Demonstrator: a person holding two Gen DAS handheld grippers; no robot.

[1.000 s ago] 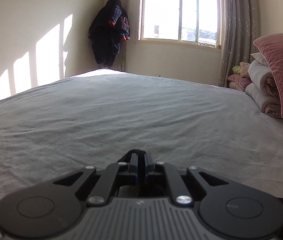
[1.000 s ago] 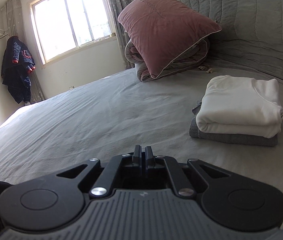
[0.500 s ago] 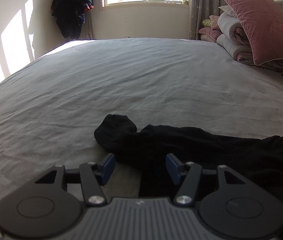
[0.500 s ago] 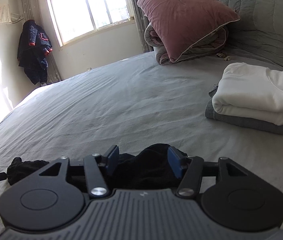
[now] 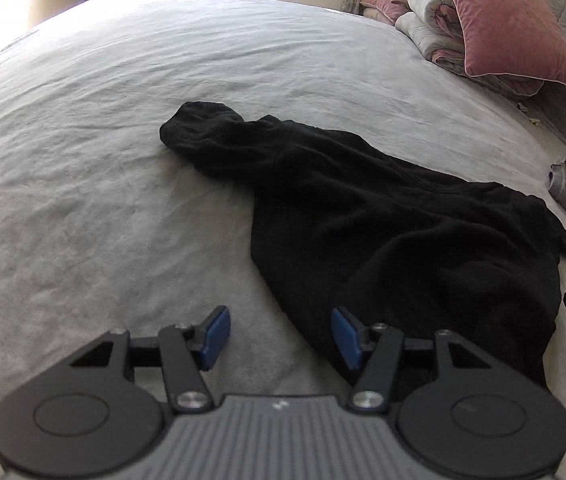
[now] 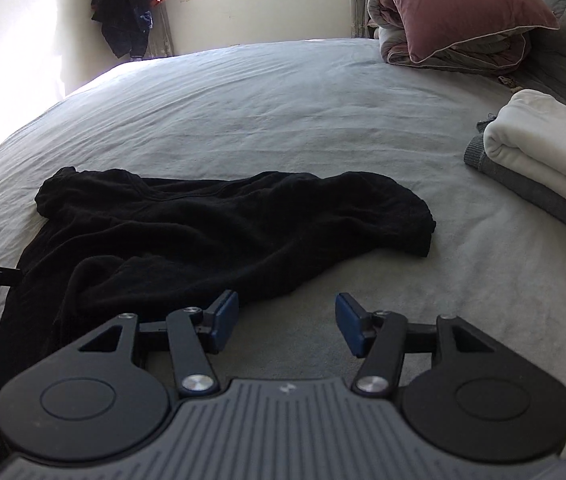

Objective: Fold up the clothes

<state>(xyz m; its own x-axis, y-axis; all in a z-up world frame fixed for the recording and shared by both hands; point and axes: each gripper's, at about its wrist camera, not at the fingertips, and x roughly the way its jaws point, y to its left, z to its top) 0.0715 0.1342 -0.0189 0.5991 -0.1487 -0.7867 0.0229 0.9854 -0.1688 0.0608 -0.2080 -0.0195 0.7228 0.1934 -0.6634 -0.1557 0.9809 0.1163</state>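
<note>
Both tongs stand apart and hold nothing: my left gripper [image 5: 279, 330] hangs over the near edge of the bed [image 5: 83, 208] by the black garment's [image 5: 363, 216] left hem, my right gripper [image 6: 287, 326] by its right side. That garment lies rumpled and unfolded mid-bed, one sleeve, I think, trailing toward the far-left corner. My worry is pinching two bunched layers, or the bedsheet with them, so a lift drags a twisted lump. A wide sweep could also topple the folded white-on-grey stack [image 6: 543, 160] near the right edge.
</note>
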